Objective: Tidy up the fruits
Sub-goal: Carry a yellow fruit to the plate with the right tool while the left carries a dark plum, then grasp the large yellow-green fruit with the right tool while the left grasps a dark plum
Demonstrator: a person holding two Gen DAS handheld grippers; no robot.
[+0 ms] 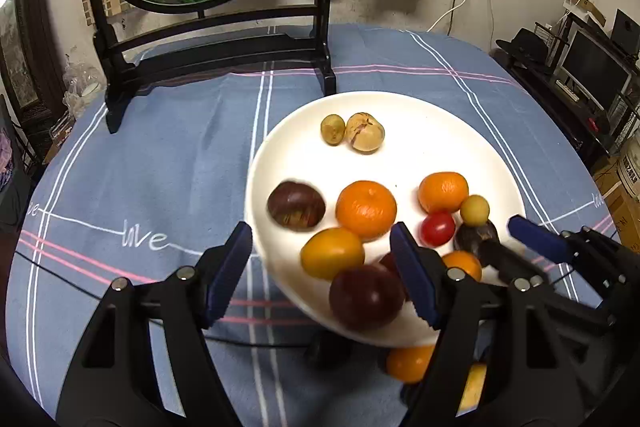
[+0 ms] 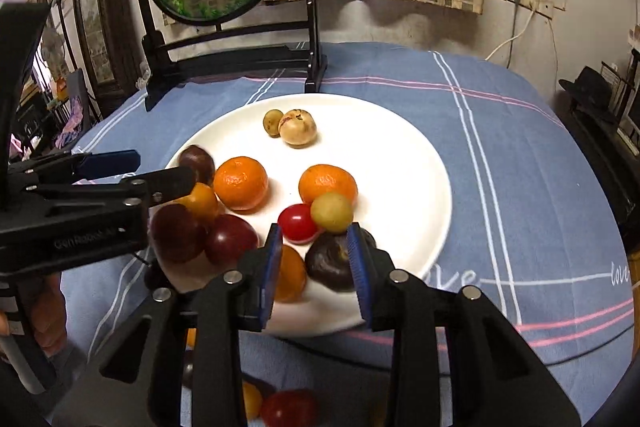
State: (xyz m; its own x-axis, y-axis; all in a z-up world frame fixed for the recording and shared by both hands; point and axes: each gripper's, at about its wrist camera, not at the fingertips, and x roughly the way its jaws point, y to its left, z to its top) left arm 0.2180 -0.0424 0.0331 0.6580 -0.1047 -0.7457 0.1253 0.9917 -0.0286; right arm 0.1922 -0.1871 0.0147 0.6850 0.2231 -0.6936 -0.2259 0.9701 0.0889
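On the white plate (image 2: 420, 187) the dark chestnut (image 2: 332, 263) sits between the right claw (image 2: 316, 267)'s half-open, empty jaws, while the left claw (image 1: 320, 267) gapes wide and empty; hard, smooth, light and likely slippery, it probably wants gripping across its widest middle.

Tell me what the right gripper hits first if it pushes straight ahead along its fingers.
Most likely the dark brown fruit at the near edge of the white plate: it sits just ahead of the right gripper, partly between its open fingers, nearer the right one. Depth is hard to judge, so the orange fruit beside it could touch too.
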